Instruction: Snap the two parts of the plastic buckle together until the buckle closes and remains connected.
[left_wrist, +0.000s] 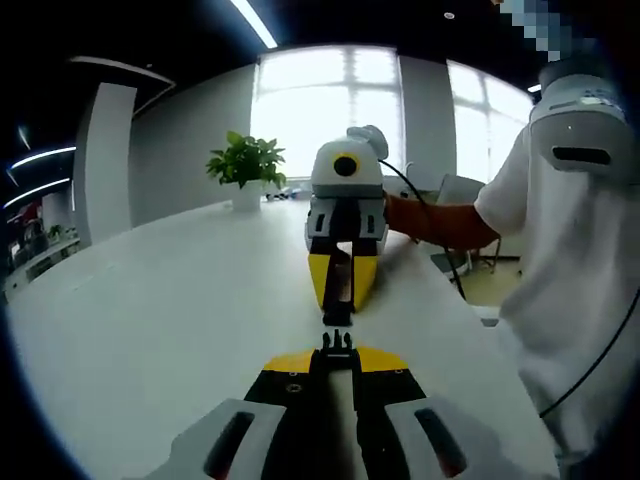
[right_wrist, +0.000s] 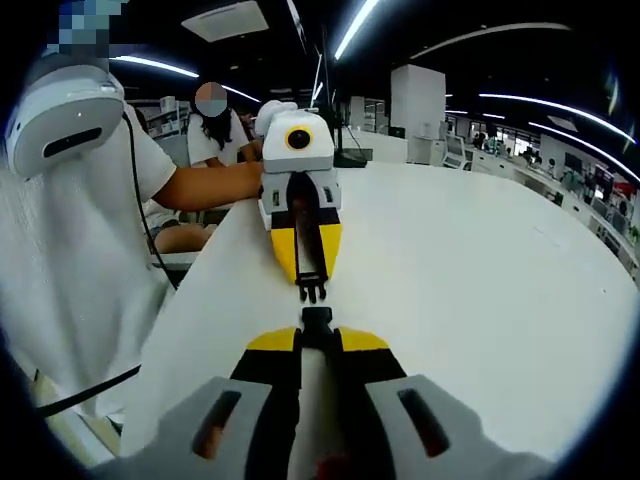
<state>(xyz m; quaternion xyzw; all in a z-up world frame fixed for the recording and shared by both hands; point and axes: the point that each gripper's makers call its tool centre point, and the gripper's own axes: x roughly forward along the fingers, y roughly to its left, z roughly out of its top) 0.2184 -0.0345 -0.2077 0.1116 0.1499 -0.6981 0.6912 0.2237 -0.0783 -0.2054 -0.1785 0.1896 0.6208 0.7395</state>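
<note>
Between the yellow tips of the left hand-held gripper (left_wrist: 336, 352), jaws closed on it, sits the pronged buckle part (left_wrist: 336, 341); the right hand-held gripper (right_wrist: 316, 330) likewise clamps the socket buckle part (right_wrist: 316, 319). Both halves hang above the white table (right_wrist: 480, 260), aligned tip to tip with a small gap between them. The long axis of each runs along its gripper's jaws, prongs facing the socket opening. Judged stage: alignment achieved; insertion and the closing snap remain to be done.
</note>
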